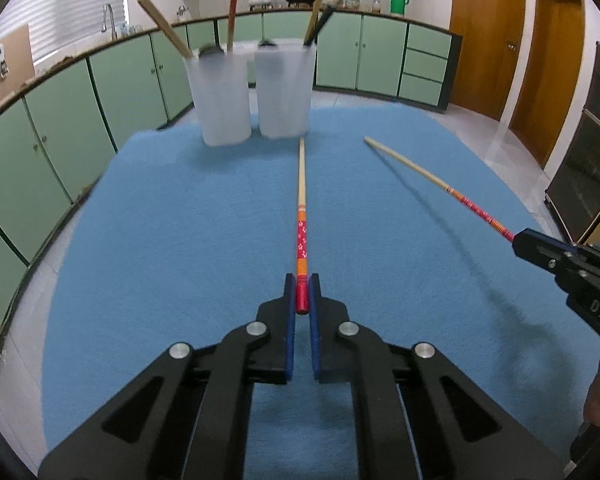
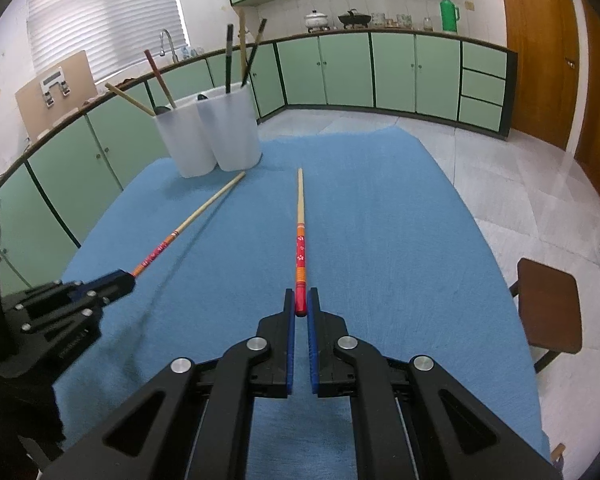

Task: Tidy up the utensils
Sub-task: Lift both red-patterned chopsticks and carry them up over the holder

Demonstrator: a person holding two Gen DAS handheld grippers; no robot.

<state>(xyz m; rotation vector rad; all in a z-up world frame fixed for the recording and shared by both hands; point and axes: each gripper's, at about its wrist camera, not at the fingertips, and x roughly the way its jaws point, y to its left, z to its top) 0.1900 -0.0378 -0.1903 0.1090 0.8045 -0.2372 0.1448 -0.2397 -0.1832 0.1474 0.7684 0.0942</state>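
Holding one chopstick per gripper, you stand stocked as follows. Left gripper [image 1: 302, 294]: jaws clamped on the red butt of the left chopstick [image 1: 301, 216], tip aimed at the far holders. Right gripper [image 2: 301, 302]: jaws clamped likewise on the right chopstick [image 2: 300, 236], raised off the blue cloth [image 2: 380, 240]. Two white holders [image 2: 208, 136] stand far left, touching, with utensils upright inside. Butt grips likely leave the tips free for dropping in.
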